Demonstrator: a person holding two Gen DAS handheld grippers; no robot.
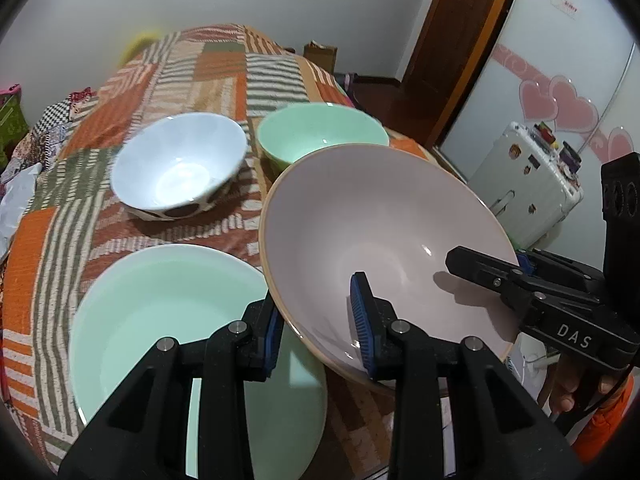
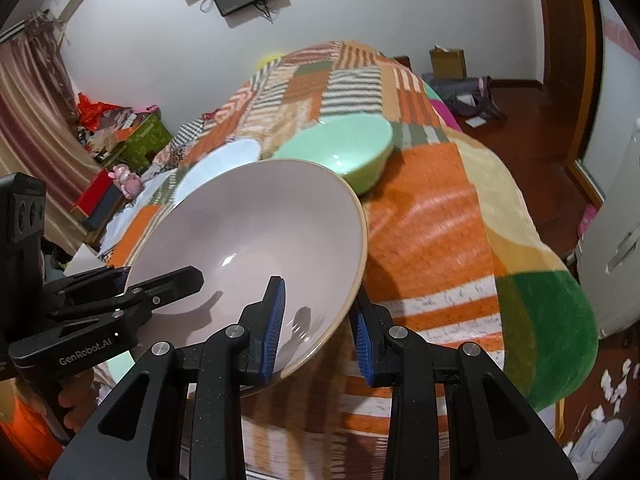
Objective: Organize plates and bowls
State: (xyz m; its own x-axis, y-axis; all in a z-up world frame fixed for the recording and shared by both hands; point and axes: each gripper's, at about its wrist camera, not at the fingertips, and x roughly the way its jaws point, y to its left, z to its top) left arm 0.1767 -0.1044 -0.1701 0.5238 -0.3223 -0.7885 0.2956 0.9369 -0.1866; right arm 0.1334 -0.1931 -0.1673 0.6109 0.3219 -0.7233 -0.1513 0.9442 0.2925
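Two grippers share one load: the left gripper (image 1: 320, 330) and the right gripper (image 2: 318, 330) each have their jaws pinching the rim of the big pink bowl (image 1: 380, 240), on opposite sides, holding it tilted above the patchwork blanket (image 1: 160, 92). Beneath its left edge lies the mint plate (image 1: 160, 312) (blue bowl (image 1: 180, 168) and green bowl (image 1: 320, 132) sit farther back).
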